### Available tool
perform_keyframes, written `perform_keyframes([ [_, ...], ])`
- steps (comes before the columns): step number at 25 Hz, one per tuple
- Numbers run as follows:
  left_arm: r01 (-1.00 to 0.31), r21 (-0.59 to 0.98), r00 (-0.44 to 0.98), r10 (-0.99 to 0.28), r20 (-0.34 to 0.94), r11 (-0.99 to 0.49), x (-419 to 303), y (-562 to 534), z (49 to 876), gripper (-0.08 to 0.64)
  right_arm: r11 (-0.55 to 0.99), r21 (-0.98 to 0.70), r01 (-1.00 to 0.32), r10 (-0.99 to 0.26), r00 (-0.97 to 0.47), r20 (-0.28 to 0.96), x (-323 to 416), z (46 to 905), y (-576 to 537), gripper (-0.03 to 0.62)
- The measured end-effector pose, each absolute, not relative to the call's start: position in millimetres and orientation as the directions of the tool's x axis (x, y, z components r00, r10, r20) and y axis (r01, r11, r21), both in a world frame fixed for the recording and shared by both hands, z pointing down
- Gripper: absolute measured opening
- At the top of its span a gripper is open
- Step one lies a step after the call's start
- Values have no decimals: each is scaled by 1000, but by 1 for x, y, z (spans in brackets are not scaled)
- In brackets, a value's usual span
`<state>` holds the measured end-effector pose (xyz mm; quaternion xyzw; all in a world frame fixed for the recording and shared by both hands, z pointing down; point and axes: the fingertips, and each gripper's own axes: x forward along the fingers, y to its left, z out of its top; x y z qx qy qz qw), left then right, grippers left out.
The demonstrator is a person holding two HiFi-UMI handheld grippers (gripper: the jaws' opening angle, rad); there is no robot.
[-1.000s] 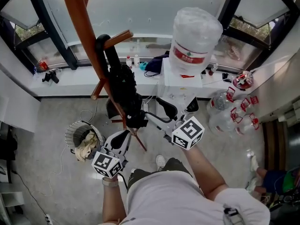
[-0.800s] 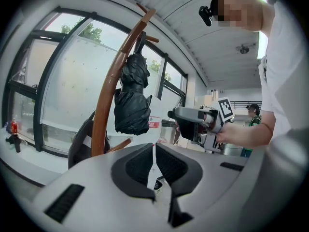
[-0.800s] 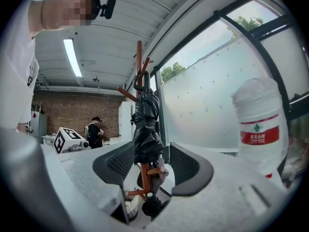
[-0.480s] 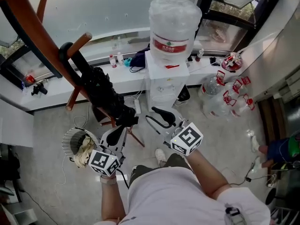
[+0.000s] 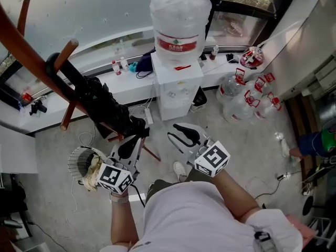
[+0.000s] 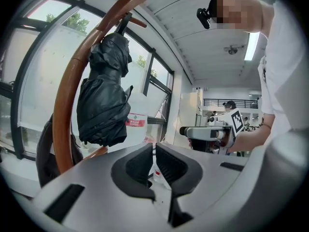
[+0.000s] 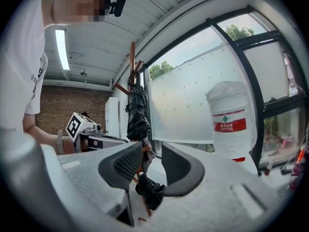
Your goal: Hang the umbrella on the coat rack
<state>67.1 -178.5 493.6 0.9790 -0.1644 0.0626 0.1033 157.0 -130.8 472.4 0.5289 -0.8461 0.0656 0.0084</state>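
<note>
**Umbrella hung, both tongs empty**

The curved brown wooden coat rack (image 6: 63, 115) carries the black folded umbrella (image 6: 104, 105). Its hooked handle sits over a round peg, with the crumpled fabric hanging down. My left tongs (image 5: 130, 143) and right tongs (image 5: 181, 133) are clenched on nothing, just beside its lower end.

Left gripper (image 5: 129, 143) jaws together, right gripper (image 5: 183, 134) jaws just closed, empty

Left side barred by coat rack post (image 5: 23, 50) and the black umbrella (image 5: 102, 106) hung on it, wastebasket (image 5: 79, 159) beneath them, water dispenser (image 5: 176, 85) dead ahead, water jugs (image 5: 236, 101) clustered at right, bare floor (image 5: 220, 124) open between dispenser and jugs.
</note>
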Motion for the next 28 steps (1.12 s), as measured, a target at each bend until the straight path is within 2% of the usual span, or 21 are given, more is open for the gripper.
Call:
perform_keyframes([
  [13,-293,171,949,-263,176,-941,80,-169,498,2,393,-125,-911,-906,-407,120,169,494,-108,129],
  [28,-319,204,941,-283,187,-926,70,-157,512,2,405,-135,-904,-892,-423,159,162,508,-110,129],
])
